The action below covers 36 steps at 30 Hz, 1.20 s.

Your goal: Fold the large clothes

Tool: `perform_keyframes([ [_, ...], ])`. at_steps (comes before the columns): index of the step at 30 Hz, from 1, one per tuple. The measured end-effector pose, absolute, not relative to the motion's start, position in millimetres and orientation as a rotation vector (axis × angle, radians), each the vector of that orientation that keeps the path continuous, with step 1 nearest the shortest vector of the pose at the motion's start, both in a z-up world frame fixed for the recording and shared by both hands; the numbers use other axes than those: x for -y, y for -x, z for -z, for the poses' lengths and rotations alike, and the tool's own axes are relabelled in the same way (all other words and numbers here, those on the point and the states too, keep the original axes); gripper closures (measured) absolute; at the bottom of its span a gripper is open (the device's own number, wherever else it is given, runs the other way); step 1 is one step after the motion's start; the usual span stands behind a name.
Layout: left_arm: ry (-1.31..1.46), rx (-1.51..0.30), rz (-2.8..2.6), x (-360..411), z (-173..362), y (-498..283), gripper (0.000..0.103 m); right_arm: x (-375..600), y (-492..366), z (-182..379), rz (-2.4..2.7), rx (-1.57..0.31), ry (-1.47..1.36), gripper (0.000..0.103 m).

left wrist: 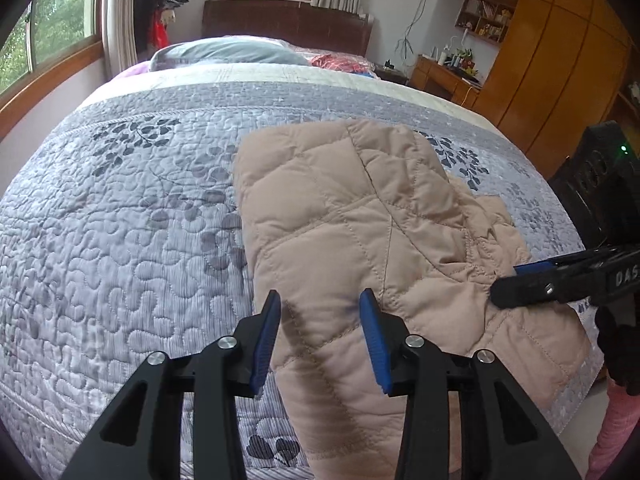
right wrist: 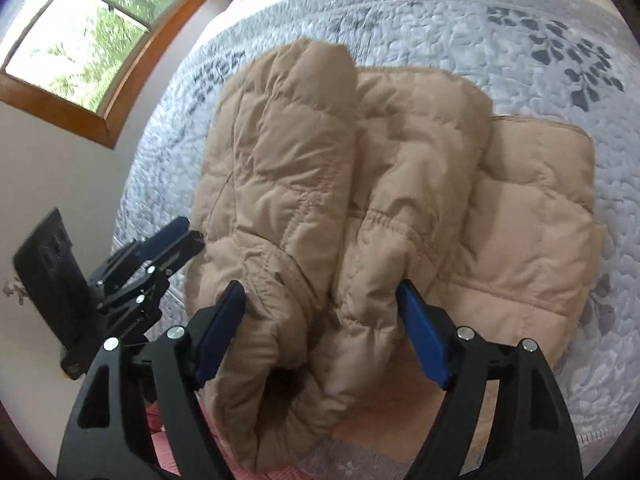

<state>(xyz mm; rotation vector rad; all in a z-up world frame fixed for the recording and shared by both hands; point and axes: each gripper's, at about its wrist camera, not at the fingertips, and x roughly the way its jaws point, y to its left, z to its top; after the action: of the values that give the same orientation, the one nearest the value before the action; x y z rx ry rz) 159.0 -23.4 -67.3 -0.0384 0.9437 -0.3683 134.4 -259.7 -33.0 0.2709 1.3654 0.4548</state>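
Note:
A beige quilted puffer jacket [left wrist: 360, 216] lies partly folded on the bed, near its front edge. In the left wrist view my left gripper [left wrist: 322, 312] hovers over the jacket's near left edge, jaws partly apart, with nothing pinched between the blue pads. My right gripper [left wrist: 508, 282] comes in from the right at the jacket's side. In the right wrist view the right gripper [right wrist: 320, 300] stands wide, and a puffy rolled fold of the jacket [right wrist: 320, 184] bulges between its fingers without being squeezed. The left gripper [right wrist: 192, 232] sits at the jacket's left edge there.
A grey-blue leaf-patterned quilt [left wrist: 132, 220] covers the bed. A pillow [left wrist: 224, 54] and dark headboard [left wrist: 288, 24] are at the far end. A wooden wardrobe [left wrist: 552, 64] and desk [left wrist: 444, 74] stand to the right. A person's black-gloved hand [left wrist: 620, 352] and pink clothing [left wrist: 616, 432] are at the lower right.

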Motion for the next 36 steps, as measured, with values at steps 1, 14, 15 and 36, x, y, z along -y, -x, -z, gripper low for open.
perform_keyframes([
  [1,0.035,-0.942,0.367,24.1,67.6,-159.4,0.062,257.7,-133.7,34.5,-0.451,-1.366,-0.257,0.026],
  [14,0.044,-0.896,0.378,20.1,47.1,-144.6,0.062,265.0,-95.8,-24.4,-0.480,-1.148,-0.147,0.085],
  [15,0.039,-0.886,0.384,22.0,43.4,-142.1,0.062,268.0,-93.8,-30.6,-0.477,-1.133,-0.144,0.085],
  [36,-0.096,-0.907,0.498,101.8,53.6,-125.0,0.059,372.2,-42.4,13.5,-0.359,-1.099,-0.333,0.085],
])
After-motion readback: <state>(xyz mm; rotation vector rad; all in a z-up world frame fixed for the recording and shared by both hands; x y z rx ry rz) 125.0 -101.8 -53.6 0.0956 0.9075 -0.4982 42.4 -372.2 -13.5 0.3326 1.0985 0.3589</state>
